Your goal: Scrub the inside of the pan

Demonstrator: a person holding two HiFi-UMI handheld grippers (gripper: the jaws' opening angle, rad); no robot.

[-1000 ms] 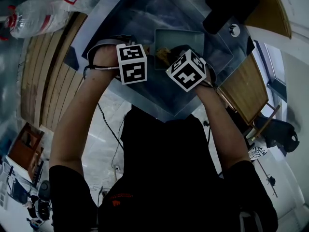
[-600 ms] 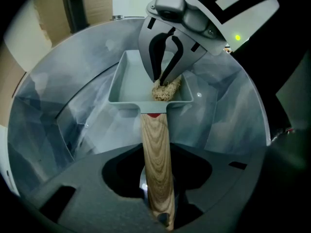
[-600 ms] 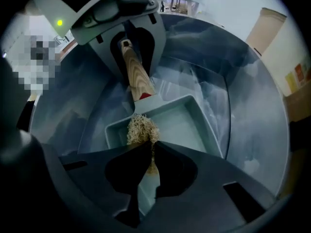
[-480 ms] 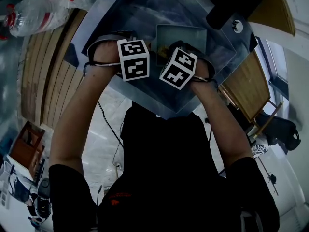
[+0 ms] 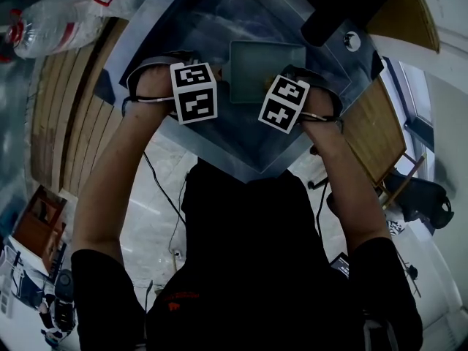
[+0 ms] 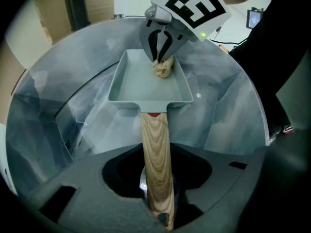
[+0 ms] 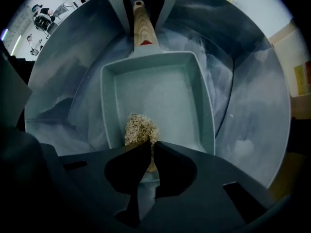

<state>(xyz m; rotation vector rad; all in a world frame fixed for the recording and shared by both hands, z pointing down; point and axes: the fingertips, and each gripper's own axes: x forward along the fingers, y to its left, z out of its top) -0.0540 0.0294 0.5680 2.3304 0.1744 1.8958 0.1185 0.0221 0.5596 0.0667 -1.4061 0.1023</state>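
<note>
The pan (image 7: 167, 93) is sitting in the sink (image 7: 252, 115). The left gripper (image 6: 157, 205) is clamping its jaws on the pan's wooden handle (image 6: 155, 144). The right gripper (image 7: 148, 155) is pinching a tan scrubber (image 7: 140, 128) in its jaws, pressing it against the pan's floor at the end far from the handle.

The head camera is looking steeply down from overhead; both gripper cameras are peering closely along their jaws (from opposite ends), all sharing the pan (image 7: 165, 96).
</note>
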